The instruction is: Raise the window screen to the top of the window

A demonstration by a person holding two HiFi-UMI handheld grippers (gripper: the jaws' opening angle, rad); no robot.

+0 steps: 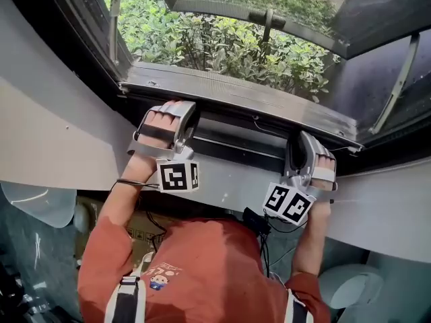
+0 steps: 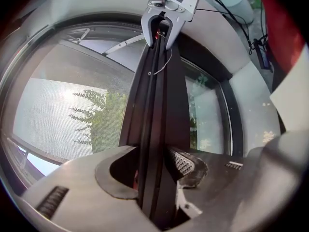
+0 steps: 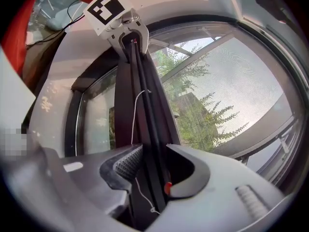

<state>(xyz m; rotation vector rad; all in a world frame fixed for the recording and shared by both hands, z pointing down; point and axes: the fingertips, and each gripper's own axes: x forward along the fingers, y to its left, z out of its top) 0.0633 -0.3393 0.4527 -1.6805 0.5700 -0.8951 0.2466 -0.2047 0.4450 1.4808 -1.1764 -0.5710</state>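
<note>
The window screen's dark handle bar (image 1: pixel 236 143) runs across the window below the grey frame rail (image 1: pixel 236 96). My left gripper (image 1: pixel 180 128) straddles the bar's left end and my right gripper (image 1: pixel 296 157) its right end. In the left gripper view the bar (image 2: pixel 155 95) passes between the jaws of the left gripper (image 2: pixel 157 159) with a gap on one side, so the jaws stand open around it. The right gripper (image 3: pixel 154 159) is the same, open around the bar (image 3: pixel 142 100). The screen mesh (image 3: pixel 241 71) spreads beyond the bar. A thin white cord (image 3: pixel 134 115) hangs along it.
White curved wall panels (image 1: pixel 54 133) flank the window opening. An outward-tilted glass pane (image 1: pixel 377 73) with metal stays (image 1: pixel 397 83) is at the right. Green bushes (image 1: pixel 215 42) lie outside. The person's orange sleeve (image 1: pixel 202 268) fills the bottom of the head view.
</note>
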